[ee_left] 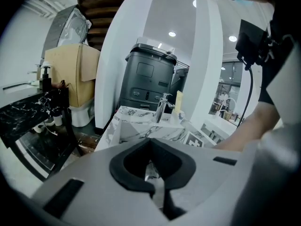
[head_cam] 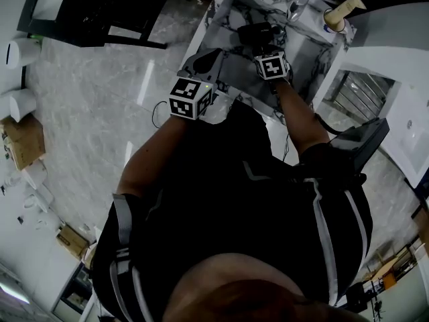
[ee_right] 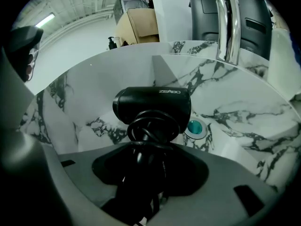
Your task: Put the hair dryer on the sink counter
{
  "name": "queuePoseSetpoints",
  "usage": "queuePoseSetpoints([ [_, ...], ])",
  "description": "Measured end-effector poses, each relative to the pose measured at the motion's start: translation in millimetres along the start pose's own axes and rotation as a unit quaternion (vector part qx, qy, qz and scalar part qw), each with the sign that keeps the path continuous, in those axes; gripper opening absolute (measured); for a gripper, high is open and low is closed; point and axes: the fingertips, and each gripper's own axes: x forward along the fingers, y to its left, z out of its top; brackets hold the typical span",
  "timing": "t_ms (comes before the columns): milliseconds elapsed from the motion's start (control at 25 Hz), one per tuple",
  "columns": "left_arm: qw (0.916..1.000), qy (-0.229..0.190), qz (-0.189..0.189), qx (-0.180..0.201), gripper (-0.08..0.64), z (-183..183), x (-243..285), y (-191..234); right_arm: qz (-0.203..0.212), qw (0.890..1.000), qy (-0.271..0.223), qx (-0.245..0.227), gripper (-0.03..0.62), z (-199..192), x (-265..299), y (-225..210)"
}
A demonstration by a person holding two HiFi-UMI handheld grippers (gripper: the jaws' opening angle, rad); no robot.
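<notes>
Right gripper [ee_right: 148, 173] clamps black cord-wrapped hair dryer [ee_right: 153, 105] over veined marble basin [ee_right: 235, 121], left gripper [ee_left: 153, 178] closed empty; cord grip may slip, dropping it.

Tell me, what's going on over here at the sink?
A person stands at a marble sink with a handheld gripper in each hand. The right gripper is shut on a black hair dryer, its cord wound round the handle, and holds it over the basin near the drain. The left gripper is shut on nothing, short of the sink. The dryer is not yet on the counter.
</notes>
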Motion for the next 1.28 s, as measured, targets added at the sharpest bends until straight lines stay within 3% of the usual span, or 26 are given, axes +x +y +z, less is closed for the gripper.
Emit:
queuePoseSetpoints([
  [440, 1.0000, -0.002, 0.007, 0.003, 0.002, 1, -11, 7, -0.010, 0.999, 0.040, 0.025, 0.236, -15, 9, 0],
  [1280, 1.0000, -0.003, -0.004, 0.001, 0.002, 0, -19, -6, -0.011, 0.999, 0.034, 0.007, 0.261, -4, 5, 0],
])
